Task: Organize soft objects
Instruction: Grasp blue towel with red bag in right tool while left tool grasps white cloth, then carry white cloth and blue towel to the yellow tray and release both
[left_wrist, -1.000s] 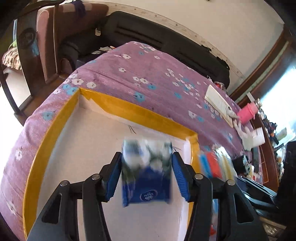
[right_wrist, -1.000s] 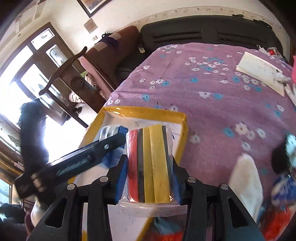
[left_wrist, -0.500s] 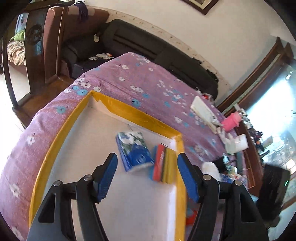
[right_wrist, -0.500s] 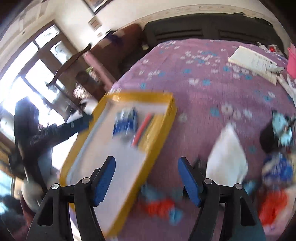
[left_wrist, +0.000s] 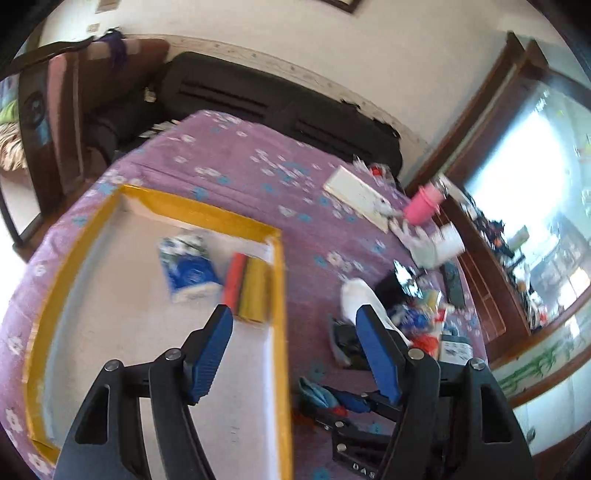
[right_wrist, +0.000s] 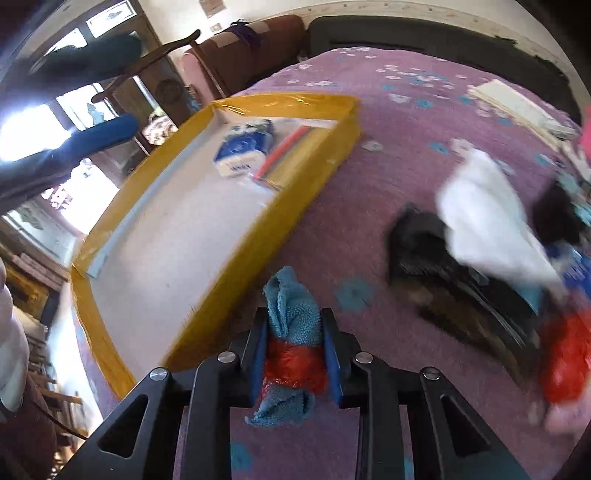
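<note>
The right gripper is clamped on a blue cloth just outside the tray, the left gripper gapes empty above it, and that floppy cloth could snag the tray's rim.

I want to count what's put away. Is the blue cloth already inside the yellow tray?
No, the blue cloth is pinched in the right tool, above the purple cover outside the yellow tray.

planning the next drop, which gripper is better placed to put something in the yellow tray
Right: the right gripper is shut on the blue cloth with a red band beside the yellow-rimmed tray; the left gripper is open, empty.
</note>
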